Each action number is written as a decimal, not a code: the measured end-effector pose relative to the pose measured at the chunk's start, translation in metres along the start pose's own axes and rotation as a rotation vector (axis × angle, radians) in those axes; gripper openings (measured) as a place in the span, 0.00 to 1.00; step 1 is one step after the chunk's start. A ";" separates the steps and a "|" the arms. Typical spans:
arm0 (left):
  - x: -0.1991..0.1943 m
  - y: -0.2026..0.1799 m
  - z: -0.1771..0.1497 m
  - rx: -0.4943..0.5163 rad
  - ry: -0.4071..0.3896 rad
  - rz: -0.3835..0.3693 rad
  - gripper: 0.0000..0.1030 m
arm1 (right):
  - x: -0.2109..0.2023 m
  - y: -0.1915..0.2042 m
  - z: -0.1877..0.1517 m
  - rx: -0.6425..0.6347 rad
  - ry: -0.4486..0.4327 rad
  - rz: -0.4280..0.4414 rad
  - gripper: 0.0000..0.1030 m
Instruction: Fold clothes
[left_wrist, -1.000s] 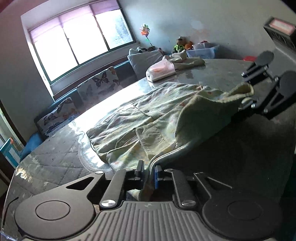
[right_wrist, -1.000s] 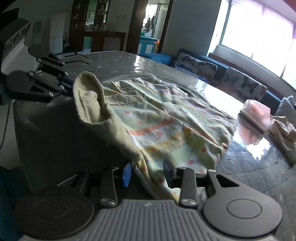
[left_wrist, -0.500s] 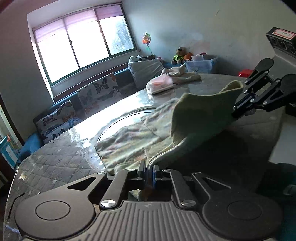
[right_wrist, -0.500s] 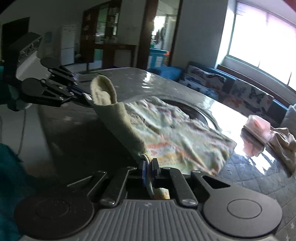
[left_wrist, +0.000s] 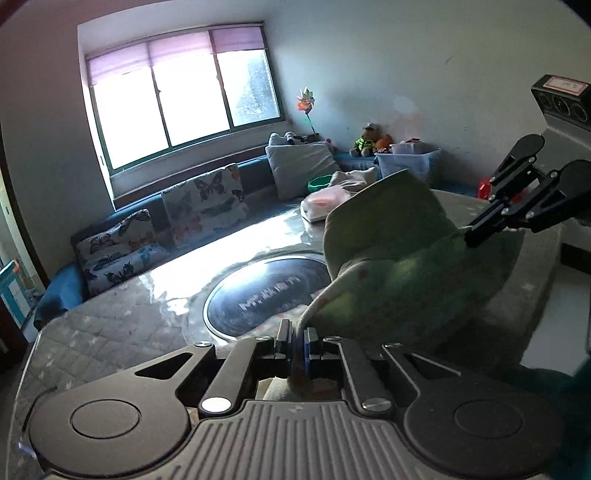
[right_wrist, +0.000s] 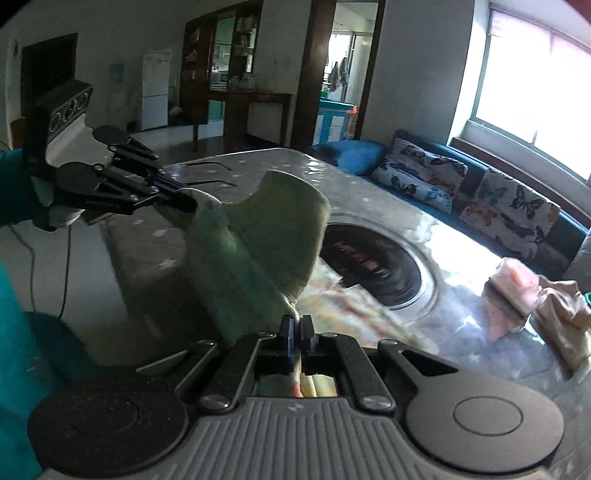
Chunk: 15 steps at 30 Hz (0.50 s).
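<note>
Nearest in the left wrist view, at six o'clock: left gripper (left_wrist: 297, 341), jaws pinched together on an edge of the pale green garment (left_wrist: 399, 258), cloth squeezed between the blue pads; from there, garment rising toward two o'clock, lifted off the table (left_wrist: 110, 332), bunched and hanging between the two tools; at three o'clock, right gripper (left_wrist: 471, 236) with its fingertips clamped on the far edge of the same cloth. Just beyond the left tool, at twelve o'clock from it: dark round inset (left_wrist: 269, 295) in the tabletop, uncovered, glare on its upper rim. Farther off at one o'clock, on the table's far side: pink and white bundle (left_wrist: 325, 201) with beige cloth behind it. Beyond the table, from nine to one o'clock: blue sofa with butterfly cushions (left_wrist: 203, 206), grey pillow (left_wrist: 299, 166), clear storage bin (left_wrist: 408, 160); bright window (left_wrist: 184, 99) at eleven o'clock.

Right wrist view, same order: at six o'clock, right gripper (right_wrist: 296, 332) closed tight on a thin fold of the garment (right_wrist: 266, 251); cloth climbing toward ten o'clock, where the left gripper (right_wrist: 190, 203) bites its other edge; teal sleeve (right_wrist: 14, 192) at nine o'clock; round inset (right_wrist: 369, 266) past the cloth at two o'clock.
</note>
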<state>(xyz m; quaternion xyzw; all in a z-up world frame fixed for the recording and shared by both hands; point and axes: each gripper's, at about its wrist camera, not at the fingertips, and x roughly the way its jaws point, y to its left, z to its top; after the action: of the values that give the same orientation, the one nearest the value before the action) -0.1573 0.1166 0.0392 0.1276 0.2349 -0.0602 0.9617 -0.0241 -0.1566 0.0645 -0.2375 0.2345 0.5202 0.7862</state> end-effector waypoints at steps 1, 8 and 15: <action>0.008 0.004 0.003 0.001 0.000 0.003 0.06 | 0.006 -0.007 0.004 0.000 -0.001 -0.008 0.02; 0.076 0.036 0.015 -0.008 0.037 0.014 0.06 | 0.060 -0.053 0.027 -0.012 0.005 -0.072 0.02; 0.144 0.054 0.005 -0.068 0.138 0.010 0.10 | 0.133 -0.078 0.018 0.025 0.068 -0.127 0.02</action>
<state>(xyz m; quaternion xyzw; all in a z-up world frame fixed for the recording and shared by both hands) -0.0185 0.1588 -0.0117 0.0998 0.3019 -0.0385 0.9473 0.0967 -0.0786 0.0067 -0.2599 0.2520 0.4578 0.8120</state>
